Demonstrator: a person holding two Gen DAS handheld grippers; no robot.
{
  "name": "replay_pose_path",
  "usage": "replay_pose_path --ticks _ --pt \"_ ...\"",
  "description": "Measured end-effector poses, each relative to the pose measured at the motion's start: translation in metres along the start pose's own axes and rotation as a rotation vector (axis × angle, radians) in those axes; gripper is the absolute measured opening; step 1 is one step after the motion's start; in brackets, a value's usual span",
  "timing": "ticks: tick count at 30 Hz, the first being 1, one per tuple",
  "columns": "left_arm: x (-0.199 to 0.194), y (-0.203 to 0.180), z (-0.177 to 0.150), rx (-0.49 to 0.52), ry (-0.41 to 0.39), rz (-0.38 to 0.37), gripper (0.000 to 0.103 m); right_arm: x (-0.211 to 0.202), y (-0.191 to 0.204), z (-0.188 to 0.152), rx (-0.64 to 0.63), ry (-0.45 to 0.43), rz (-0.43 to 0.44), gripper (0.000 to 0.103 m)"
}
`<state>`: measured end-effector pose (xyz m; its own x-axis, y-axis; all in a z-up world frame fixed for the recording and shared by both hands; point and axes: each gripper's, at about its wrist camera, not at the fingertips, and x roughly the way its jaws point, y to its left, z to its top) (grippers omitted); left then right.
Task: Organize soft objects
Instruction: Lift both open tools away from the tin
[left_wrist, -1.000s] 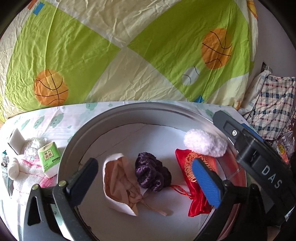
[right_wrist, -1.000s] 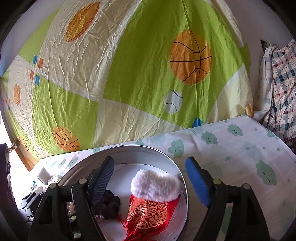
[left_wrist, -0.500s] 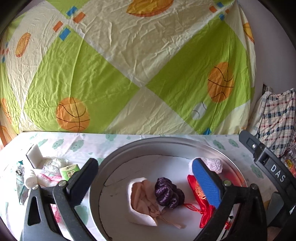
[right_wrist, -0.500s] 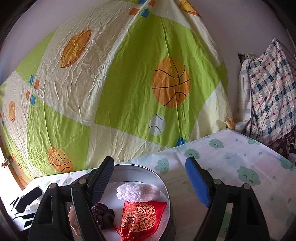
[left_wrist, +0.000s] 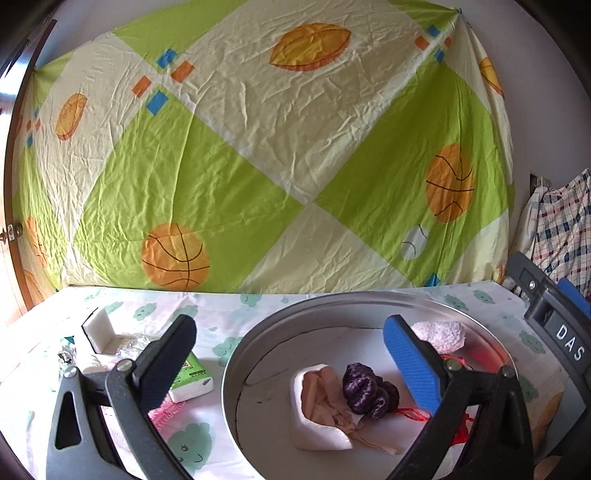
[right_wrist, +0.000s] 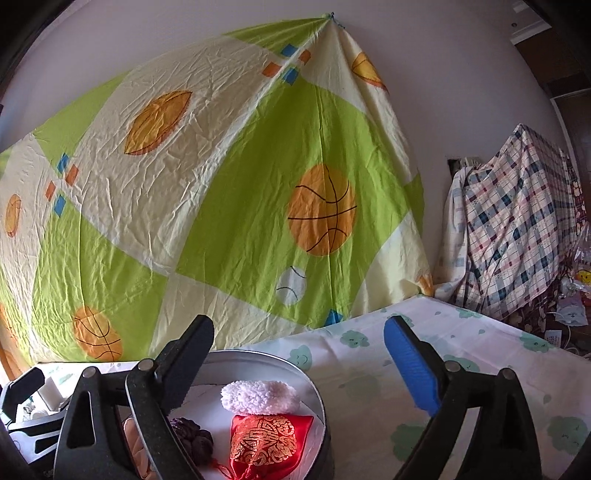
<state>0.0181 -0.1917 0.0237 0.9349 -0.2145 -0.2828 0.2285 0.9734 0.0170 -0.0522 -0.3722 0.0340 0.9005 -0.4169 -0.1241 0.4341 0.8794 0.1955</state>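
A round metal tin (left_wrist: 236, 369) stands on the cloud-print cloth. Inside lie a beige-and-white pouch (left_wrist: 321, 402), a purple scrunchie (left_wrist: 365, 391) and a white fluffy piece (left_wrist: 439, 334). My left gripper (left_wrist: 290, 325) hovers in front of the tin, open and holding nothing. The right wrist view shows the tin's rim (right_wrist: 317, 398), the fluffy piece (right_wrist: 260, 395), a red embroidered pouch (right_wrist: 269, 439) and the scrunchie (right_wrist: 194, 441). My right gripper (right_wrist: 298, 326) is at the tin's right side. Its jaws are opening with nothing between them.
Left of the tin are a green tissue pack (left_wrist: 192, 376), a white box (left_wrist: 98, 328) and a pink knitted item (left_wrist: 166, 410). A ball-print sheet (left_wrist: 258, 166) hangs behind the table. A plaid cloth (right_wrist: 517, 229) covers something at the right.
Both grippers have drawn back from the tin and tilted upward, so the tin sits lower and smaller in both views. The right gripper's jaws have spread wider.
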Motion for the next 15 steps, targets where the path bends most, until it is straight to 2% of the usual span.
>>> replay_pose_path --ticks 6,11,15 --pt "-0.005 -0.004 -0.006 0.055 -0.036 0.030 0.103 -0.011 0.006 -0.003 0.006 -0.011 0.005 0.095" --pt "-0.009 -0.004 -0.010 0.080 -0.041 0.015 0.103 -0.016 0.018 -0.007 -0.049 -0.013 0.009 0.095" --pt "-0.013 0.007 -0.011 0.041 -0.033 -0.018 0.103 -0.027 0.019 -0.007 -0.047 -0.052 -0.011 0.095"
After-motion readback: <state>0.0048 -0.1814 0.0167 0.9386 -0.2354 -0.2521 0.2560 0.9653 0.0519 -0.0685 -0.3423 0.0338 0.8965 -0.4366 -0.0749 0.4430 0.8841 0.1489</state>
